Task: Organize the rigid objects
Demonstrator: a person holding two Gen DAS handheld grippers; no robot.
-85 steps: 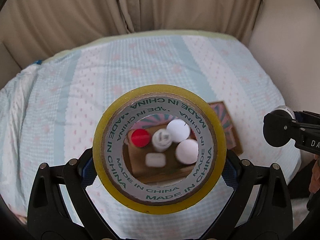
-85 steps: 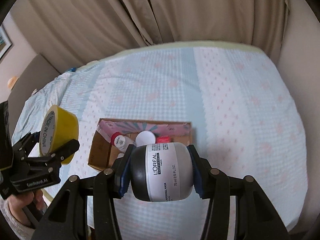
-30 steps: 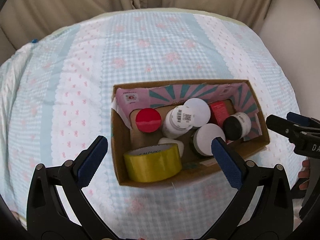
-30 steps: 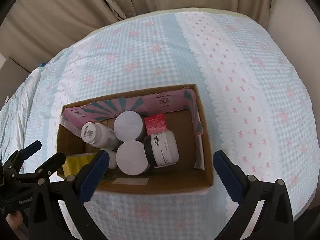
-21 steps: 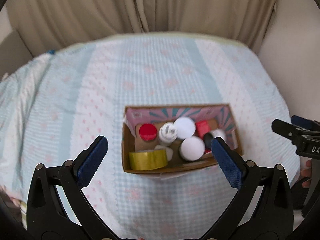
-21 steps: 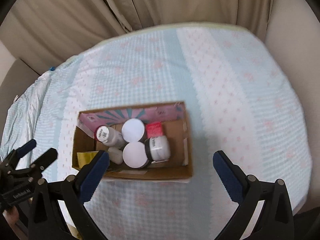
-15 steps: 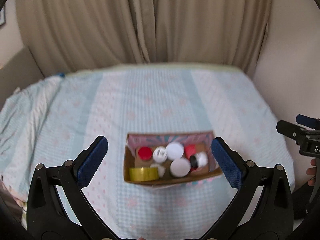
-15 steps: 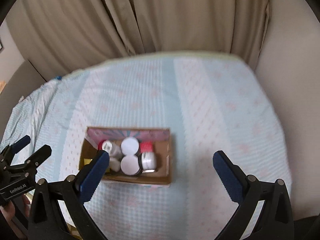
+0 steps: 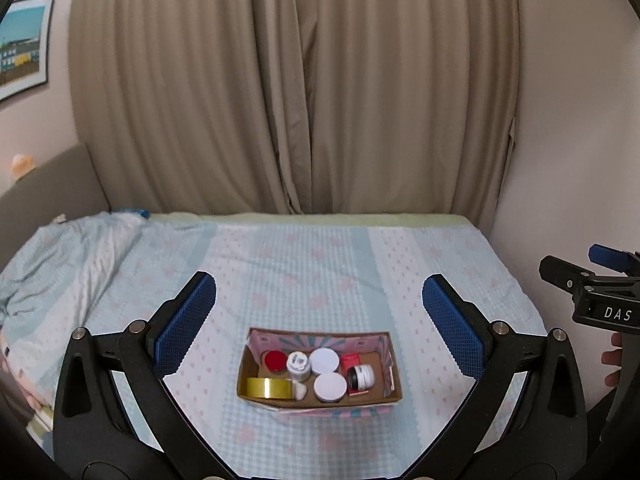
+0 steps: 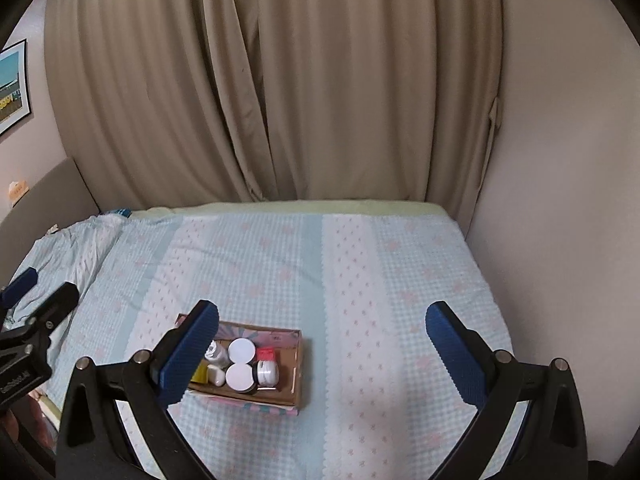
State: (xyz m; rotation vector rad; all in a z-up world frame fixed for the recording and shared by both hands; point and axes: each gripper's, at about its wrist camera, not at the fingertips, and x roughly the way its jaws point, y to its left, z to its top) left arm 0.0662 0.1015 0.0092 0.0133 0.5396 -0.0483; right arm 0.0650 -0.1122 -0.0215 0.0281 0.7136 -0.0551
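Sitting on the bed, the open brown cardboard box with a pink-and-teal patterned lining [image 9: 318, 394] holds everything I can see of the task's things. At its front left corner lies the yellow roll of packing tape [image 9: 269, 387] on its side, with a small white rounded piece [image 9: 300, 391] just beside it. Behind the tape stands a red-capped container [image 9: 274, 360], then a white bottle with a printed label on top [image 9: 298, 365], then two round white-lidded jars [image 9: 329, 374], one behind the other. A small red carton [image 9: 351, 360] stands toward the right, and the black-and-white cosmetic jar [image 9: 360, 375] lies on its side in front of it. The right end of the box is bare cardboard.

My left claw [image 9: 320, 328] hangs above and well back from the box, blue pads spread wide, gripping nothing. My right claw [image 10: 322, 350] is just as wide apart and empty; from its camera the box sits low and left, partly behind the left pad.

Around the box spreads the light blue checked bedsheet with pink motifs [image 10: 360, 280], rumpled at the far left. Beige curtains [image 9: 300, 88] hang behind the bed, and a framed picture [image 9: 22, 46] is on the left wall.
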